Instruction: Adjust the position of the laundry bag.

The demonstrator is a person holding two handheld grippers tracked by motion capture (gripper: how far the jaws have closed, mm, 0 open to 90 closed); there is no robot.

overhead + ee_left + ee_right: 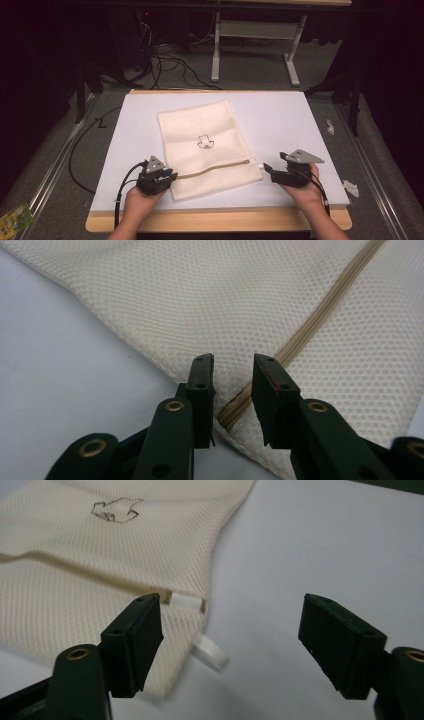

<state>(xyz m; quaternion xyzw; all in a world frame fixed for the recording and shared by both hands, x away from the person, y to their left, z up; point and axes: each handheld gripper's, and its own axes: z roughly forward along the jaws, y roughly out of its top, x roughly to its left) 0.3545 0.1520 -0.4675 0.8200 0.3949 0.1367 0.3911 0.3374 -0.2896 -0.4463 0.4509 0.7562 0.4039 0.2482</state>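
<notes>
Fingers [202, 390] of the left gripper [159, 176] stand narrowly parted, astride the closed end of the zipper [320, 315] without pressing it; those of the right gripper [274, 171] stand wide apart with nothing between them, the white pull tab [210, 652] just ahead.

One white board [280, 120] covers most of the wooden table [215, 220]. One cream mesh laundry bag [210, 145] lies flat on it, slightly left of centre and towards the near edge, turned a little askew. A small line-drawn emblem [205, 142] sits at its middle. One tan zipper runs across its near part from left to right, shut along the length on view.

Two grippers, one in each of the person's hands, flank the bag's near corners: left at the zipper's closed end, right at the tab end.

Judged by its look, the bag is light, limp and thin. It would likely bunch and slide on the smooth board rather than resist a tug. The mesh offers little to pinch; the stitched edge beside the zipper's left end looks the firmer place to pin it. The loop tab at the right is the natural hold for drawing the slider, though it is small and could slip from the pads.

Two scraps of white material [350, 187] lie on the grey floor to the right.
</notes>
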